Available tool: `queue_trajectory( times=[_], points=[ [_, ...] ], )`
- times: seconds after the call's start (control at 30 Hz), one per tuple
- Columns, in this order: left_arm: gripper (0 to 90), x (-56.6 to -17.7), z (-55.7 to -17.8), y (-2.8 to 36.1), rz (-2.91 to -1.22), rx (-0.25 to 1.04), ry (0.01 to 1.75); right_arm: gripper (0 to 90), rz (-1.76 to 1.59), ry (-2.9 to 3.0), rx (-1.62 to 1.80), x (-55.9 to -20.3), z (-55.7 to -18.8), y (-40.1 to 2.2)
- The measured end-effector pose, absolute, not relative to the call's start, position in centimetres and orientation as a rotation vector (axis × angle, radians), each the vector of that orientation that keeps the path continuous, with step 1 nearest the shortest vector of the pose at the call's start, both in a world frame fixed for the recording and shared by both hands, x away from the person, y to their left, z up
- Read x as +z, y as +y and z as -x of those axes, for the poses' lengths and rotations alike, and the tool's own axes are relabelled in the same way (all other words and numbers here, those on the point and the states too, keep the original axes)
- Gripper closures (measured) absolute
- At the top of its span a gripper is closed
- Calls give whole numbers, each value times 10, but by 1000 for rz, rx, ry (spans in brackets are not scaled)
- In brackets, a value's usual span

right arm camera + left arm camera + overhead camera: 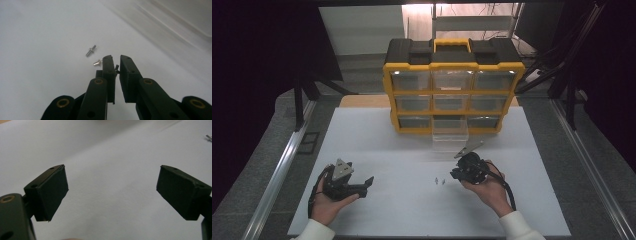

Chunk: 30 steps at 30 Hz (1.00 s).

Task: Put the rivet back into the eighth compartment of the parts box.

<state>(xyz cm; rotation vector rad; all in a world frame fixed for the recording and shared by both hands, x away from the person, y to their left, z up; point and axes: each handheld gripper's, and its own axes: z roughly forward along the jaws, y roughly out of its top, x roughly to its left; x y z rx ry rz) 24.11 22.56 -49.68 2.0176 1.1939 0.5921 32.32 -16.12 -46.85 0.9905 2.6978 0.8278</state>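
Currently: right tongs (117,67) clenched on a small dark part, just beside two screws (94,56) on the worktop (412,210) | left tongs (112,187) released, idle | advice: lift straight, carry steadily to the pulled-out drawer (450,134).

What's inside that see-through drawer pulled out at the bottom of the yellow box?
The pulled-out clear drawer looks empty from the high view, though glare hides its floor. Two small screws lie on the table nearby.

A yellow-framed plastic organiser with black top and clear drawers (453,95) stands at twelve o'clock on the plain white table sheet (402,210); two silvery metal screws (93,56) lie before the black gripper pads (108,68).
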Motion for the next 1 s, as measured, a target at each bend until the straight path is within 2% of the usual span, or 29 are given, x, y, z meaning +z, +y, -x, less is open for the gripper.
queue_trajectory(
  times=[0.5, 1.0],
  points=[
    [107, -497, -242, 225, -2023, 591, 1189, 825, -977, 2651, 940, -438, -328, -163],
    [107, -498, -242, 226, -2021, 589, 1194, 825, -973, 2626, 989, -423, -336, -162]
  ],
)
